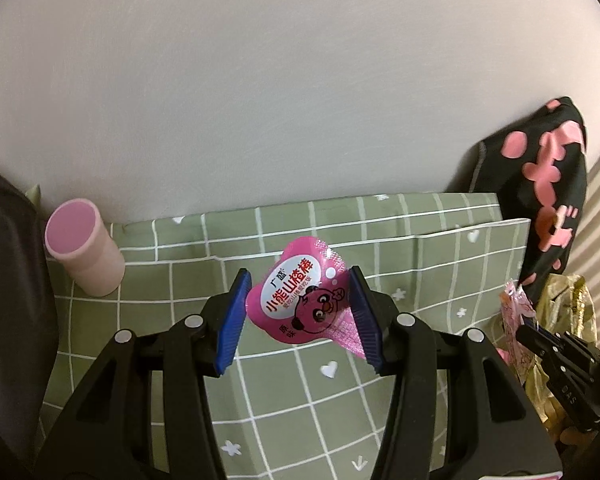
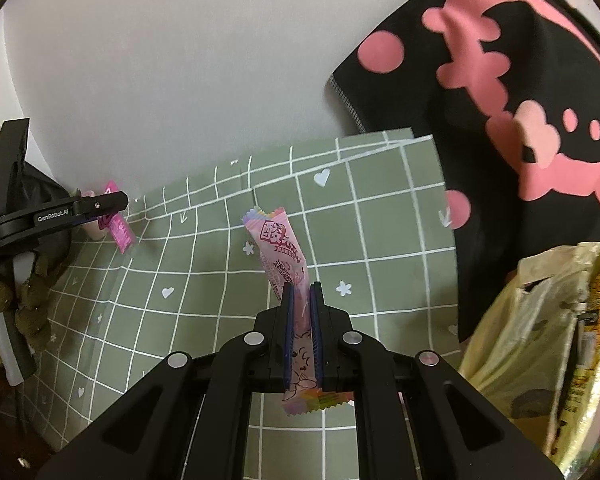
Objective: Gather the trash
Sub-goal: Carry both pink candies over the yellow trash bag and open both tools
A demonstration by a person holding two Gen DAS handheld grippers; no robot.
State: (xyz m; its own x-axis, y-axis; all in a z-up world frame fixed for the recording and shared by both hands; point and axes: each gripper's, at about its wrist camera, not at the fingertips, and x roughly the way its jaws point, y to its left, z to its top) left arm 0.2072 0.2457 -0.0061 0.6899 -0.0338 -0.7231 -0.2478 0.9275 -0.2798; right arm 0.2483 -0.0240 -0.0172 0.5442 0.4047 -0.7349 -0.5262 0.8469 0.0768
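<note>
A magenta bear-shaped snack wrapper (image 1: 300, 300) hangs above the green checked cloth (image 1: 308, 408), pinched at both sides between the blue pads of my left gripper (image 1: 299, 280). In the right wrist view the same gripper (image 2: 114, 204) shows at far left with the magenta wrapper (image 2: 120, 234) in it. My right gripper (image 2: 302, 290) is shut on a long pale pink candy wrapper (image 2: 278, 240) that sticks up past its fingertips and out below them. The left wrist view shows that gripper (image 1: 530, 330) at the right edge, holding the pink wrapper (image 1: 514, 304).
A pink cylinder cup (image 1: 84, 256) stands at the cloth's back left by the white wall. A black garment with pink shapes (image 2: 520, 100) hangs at the right. Below it lies a pale plastic bag (image 2: 532, 320) with gold wrappers. Dark fabric lies along the left edge.
</note>
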